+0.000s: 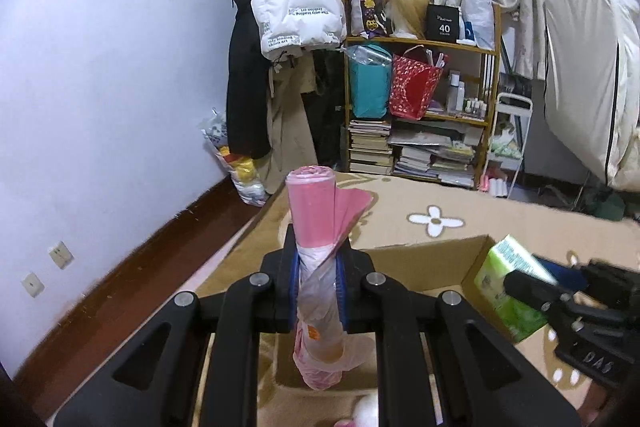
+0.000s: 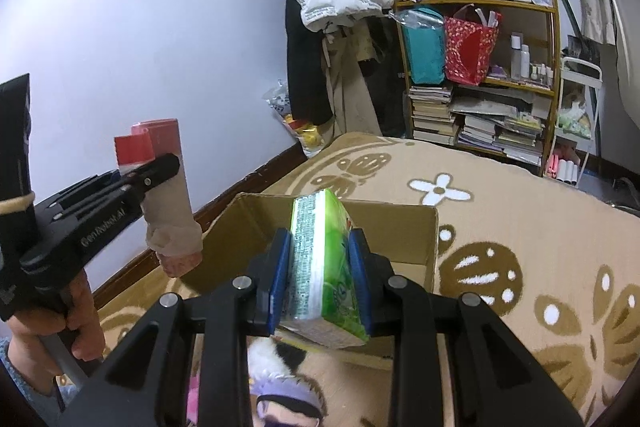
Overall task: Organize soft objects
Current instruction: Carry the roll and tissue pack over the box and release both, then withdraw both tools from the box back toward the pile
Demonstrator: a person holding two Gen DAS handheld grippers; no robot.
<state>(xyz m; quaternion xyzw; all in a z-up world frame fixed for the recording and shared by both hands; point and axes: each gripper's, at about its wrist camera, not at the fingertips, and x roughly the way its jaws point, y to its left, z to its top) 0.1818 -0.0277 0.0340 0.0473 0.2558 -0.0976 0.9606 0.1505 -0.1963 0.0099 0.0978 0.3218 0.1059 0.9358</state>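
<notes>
Blue pads of the left gripper (image 1: 316, 279) are clamped tight on a pink roll of plastic bags (image 1: 316, 227), which stands upright between them, its long axis running from below the jaws to well above. The right gripper (image 2: 320, 279), jaws partly apart, squeezes a green tissue pack (image 2: 324, 267) by its broad faces, the pack's long axis pointing forward along the fingers. Beyond and below both sets of fingers sits an open cardboard box (image 2: 416, 227) on a tan flowered blanket (image 2: 520, 227), its far wall toward the blanket's far edge. The tissue pack hangs directly above the box opening; the roll hovers over the box's left side, near the blanket's left edge. Both loads appear poised for dropping in, the right hand seemingly nearer the middle. Plush toys (image 2: 280, 367) lie at the near edge. A cluttered shelf (image 1: 420, 107) stands against the far wall.
</notes>
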